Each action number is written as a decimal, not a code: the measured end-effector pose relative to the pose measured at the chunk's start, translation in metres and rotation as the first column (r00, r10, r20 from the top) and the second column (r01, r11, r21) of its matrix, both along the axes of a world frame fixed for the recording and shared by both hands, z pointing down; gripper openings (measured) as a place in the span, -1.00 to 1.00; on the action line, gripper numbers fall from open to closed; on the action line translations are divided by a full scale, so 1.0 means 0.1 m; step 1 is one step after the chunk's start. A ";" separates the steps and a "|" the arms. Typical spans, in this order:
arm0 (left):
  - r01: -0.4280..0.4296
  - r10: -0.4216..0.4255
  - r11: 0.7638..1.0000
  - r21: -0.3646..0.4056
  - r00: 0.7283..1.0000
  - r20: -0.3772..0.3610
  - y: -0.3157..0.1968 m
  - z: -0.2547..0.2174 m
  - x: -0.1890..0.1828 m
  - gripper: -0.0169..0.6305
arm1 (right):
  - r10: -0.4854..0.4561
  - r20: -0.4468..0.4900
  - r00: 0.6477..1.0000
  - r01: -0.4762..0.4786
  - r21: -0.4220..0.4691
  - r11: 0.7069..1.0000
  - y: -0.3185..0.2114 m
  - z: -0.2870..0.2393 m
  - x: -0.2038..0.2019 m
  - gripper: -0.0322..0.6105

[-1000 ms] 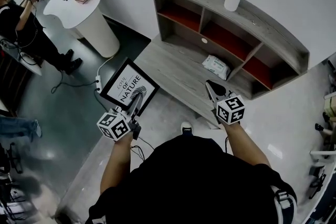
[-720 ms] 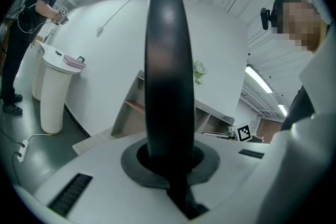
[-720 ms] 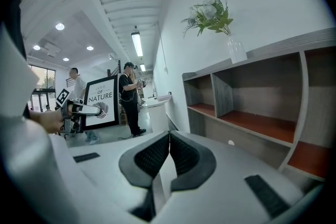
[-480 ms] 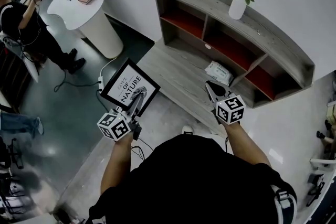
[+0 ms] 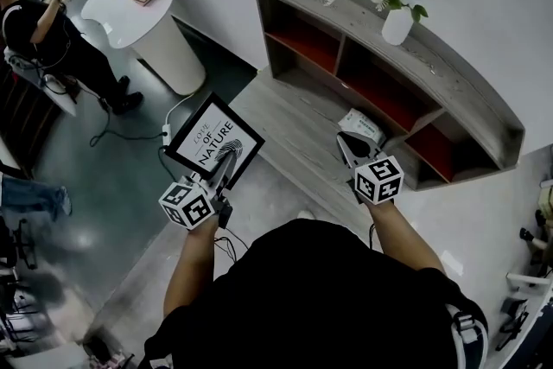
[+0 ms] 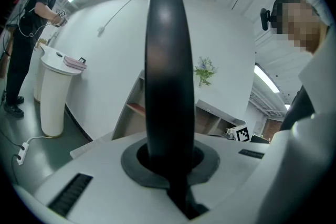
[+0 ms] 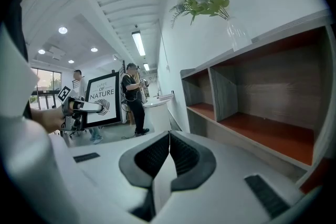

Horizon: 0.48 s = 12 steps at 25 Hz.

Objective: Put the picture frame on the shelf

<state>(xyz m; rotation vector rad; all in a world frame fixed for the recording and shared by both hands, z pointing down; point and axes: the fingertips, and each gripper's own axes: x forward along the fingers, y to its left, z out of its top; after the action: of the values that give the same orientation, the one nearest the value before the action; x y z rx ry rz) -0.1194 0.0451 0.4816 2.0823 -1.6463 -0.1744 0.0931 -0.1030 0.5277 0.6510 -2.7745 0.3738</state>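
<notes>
A black picture frame with a white print reading "NATURE" is held up at the left, my left gripper shut on its lower edge. In the left gripper view the frame stands edge-on between the pads. My right gripper is shut and holds nothing, in front of the shelf's lower right. The grey wooden shelf has red-floored compartments and stands against the white wall. The right gripper view shows its jaws closed, the shelf to the right and the frame far left.
A white vase of flowers stands on the shelf top. A packet of wipes lies on the low grey platform. A round white table and another person are at the far left. A power strip lies on the floor.
The shelf and vase have drifted slightly right and lower in the head view as the camera moved. Both grippers keep their pose, and the frame stays in the left one.
</notes>
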 end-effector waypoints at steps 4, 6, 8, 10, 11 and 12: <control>-0.004 0.004 1.000 -0.008 1.000 -0.003 -0.18 0.05 0.05 -0.86 | -0.020 -0.007 1.000 0.020 -0.007 1.000 -0.12 0.05 0.00 -0.86; -0.002 0.002 1.000 -0.011 1.000 -0.006 -0.27 0.08 0.08 -0.86 | -0.028 -0.008 1.000 0.027 -0.013 1.000 -0.18 0.08 0.02 -0.86; -0.001 0.001 1.000 -0.012 1.000 -0.008 -0.36 0.08 0.09 -0.86 | -0.032 -0.003 0.999 0.032 -0.019 0.999 -0.25 0.10 0.03 -0.86; -0.006 0.006 1.000 -0.012 1.000 -0.009 -0.45 0.10 0.11 -0.86 | -0.036 -0.003 0.999 0.036 -0.021 0.999 -0.32 0.12 0.04 -0.86; -0.009 0.009 1.000 -0.014 1.000 -0.010 -0.49 0.11 0.13 -0.86 | -0.037 -0.002 0.999 0.037 -0.022 0.999 -0.36 0.12 0.04 -0.86; -0.012 0.012 1.000 -0.016 1.000 -0.010 -0.53 0.12 0.14 -0.86 | -0.038 -0.001 0.999 0.038 -0.025 0.999 -0.39 0.13 0.04 -0.86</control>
<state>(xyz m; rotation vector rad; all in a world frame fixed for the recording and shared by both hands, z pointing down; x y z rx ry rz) -0.1051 -0.0075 0.4935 2.0758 -1.6236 -0.1659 0.0974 -0.1419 0.5403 0.5923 -2.7720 0.3987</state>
